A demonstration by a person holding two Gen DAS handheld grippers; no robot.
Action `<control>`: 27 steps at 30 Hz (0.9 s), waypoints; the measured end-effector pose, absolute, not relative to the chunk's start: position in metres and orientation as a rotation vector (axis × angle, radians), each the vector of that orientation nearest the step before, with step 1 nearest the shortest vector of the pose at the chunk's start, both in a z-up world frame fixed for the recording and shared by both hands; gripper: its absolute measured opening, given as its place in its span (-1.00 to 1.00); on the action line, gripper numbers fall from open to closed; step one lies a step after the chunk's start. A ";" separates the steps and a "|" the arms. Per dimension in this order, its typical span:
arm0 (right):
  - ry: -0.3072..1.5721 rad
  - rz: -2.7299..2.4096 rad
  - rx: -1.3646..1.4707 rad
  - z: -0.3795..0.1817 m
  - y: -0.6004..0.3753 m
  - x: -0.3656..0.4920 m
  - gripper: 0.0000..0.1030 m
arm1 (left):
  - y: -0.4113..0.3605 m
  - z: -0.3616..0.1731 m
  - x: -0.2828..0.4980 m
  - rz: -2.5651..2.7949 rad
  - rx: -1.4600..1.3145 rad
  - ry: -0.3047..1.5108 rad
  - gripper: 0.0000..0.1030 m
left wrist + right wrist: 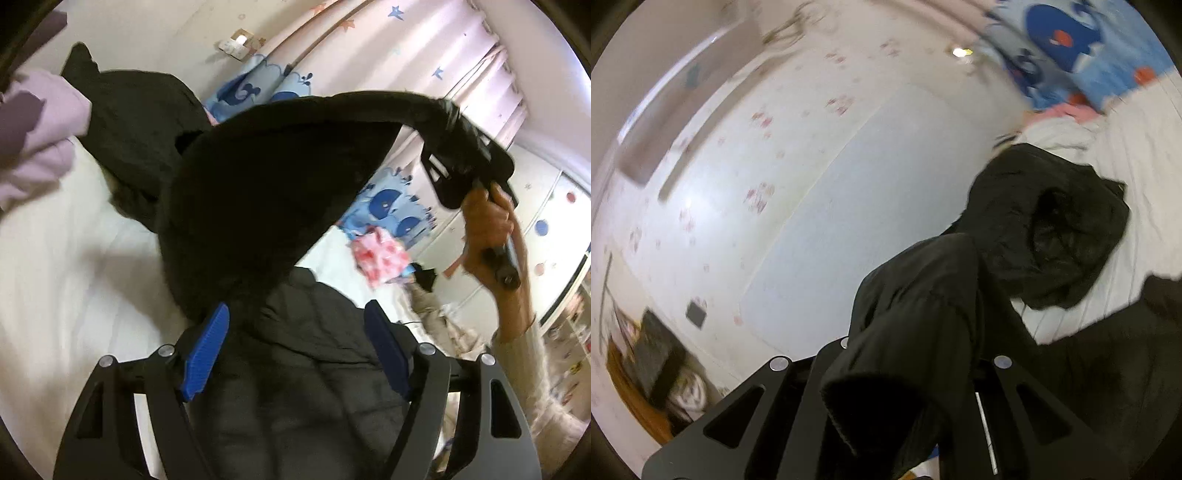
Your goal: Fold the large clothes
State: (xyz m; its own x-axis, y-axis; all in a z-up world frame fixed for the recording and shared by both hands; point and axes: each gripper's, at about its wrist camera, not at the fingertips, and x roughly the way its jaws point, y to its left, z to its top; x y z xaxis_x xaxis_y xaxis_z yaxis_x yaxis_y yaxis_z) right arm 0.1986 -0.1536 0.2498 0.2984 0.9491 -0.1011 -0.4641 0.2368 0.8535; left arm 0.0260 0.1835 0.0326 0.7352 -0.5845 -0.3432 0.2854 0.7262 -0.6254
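Observation:
A large black quilted jacket (258, 192) lies across the white bed (74, 258). My left gripper (297, 310) stands open just above its quilted body, blue pads (207, 354) wide apart with nothing pressed between them. My right gripper (452, 114), held in a person's hand (487, 221), is raised at the upper right, shut on the jacket's sleeve, which stretches up from the bed. In the right wrist view the sleeve (916, 314) drapes over my right gripper (912, 354) and hides its fingertips. The fur-lined hood (1060, 229) rests on the sheet (1145, 166) beyond.
A lilac garment (40, 140) lies at the left of the bed. A pink patterned cloth (380, 254) and blue whale-print bedding (391, 206) lie at the far side. Pale curtains (406, 48) and a white wardrobe (546, 221) stand behind.

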 end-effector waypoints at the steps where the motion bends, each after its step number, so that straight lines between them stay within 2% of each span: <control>1: 0.712 1.088 0.855 0.242 -0.165 0.196 -0.88 | 0.180 0.034 0.026 -0.506 -0.570 0.554 0.49; 4: 0.708 1.051 0.940 0.194 -0.201 0.183 -0.88 | 0.170 0.035 0.030 -0.502 -0.573 0.538 0.69; 8: 0.861 0.990 0.922 0.104 -0.226 0.157 -0.81 | 0.163 0.019 0.058 -0.508 -0.620 0.595 0.69; 10: 1.013 0.946 0.786 0.056 -0.223 0.139 -0.76 | 0.158 0.003 0.071 -0.483 -0.621 0.635 0.69; 11: 1.090 0.922 0.705 0.036 -0.222 0.130 -0.51 | 0.157 -0.006 0.076 -0.468 -0.627 0.660 0.69; 12: 1.174 0.876 0.582 0.016 -0.222 0.119 -0.08 | 0.156 -0.019 0.084 -0.450 -0.640 0.700 0.69; 13: 1.215 0.838 0.455 0.002 -0.225 0.106 0.03 | 0.156 -0.029 0.087 -0.438 -0.648 0.727 0.69; 14: 1.219 0.825 0.376 -0.002 -0.230 0.096 0.05 | 0.155 -0.038 0.089 -0.429 -0.656 0.751 0.69; 16: 1.152 0.748 0.154 0.001 -0.249 0.069 0.06 | 0.155 -0.054 0.090 -0.421 -0.655 0.791 0.69; 21: 0.736 0.717 -0.302 0.056 -0.251 -0.013 0.57 | 0.163 -0.071 0.084 -0.407 -0.663 0.808 0.69; 24: 0.578 0.674 -0.637 0.062 -0.228 -0.046 0.61 | 0.166 -0.074 0.079 -0.395 -0.673 0.806 0.69; 27: 0.461 0.649 -0.758 0.065 -0.234 -0.076 0.61 | 0.167 -0.067 0.071 -0.403 -0.653 0.797 0.69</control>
State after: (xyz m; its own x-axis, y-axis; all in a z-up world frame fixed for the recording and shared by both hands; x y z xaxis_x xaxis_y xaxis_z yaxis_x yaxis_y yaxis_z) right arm -0.0763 -0.2341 0.0651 0.7138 0.3680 -0.5959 -0.6838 0.5504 -0.4791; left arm 0.0707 0.1667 -0.0674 0.6403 -0.5603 -0.5254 0.0912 0.7346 -0.6724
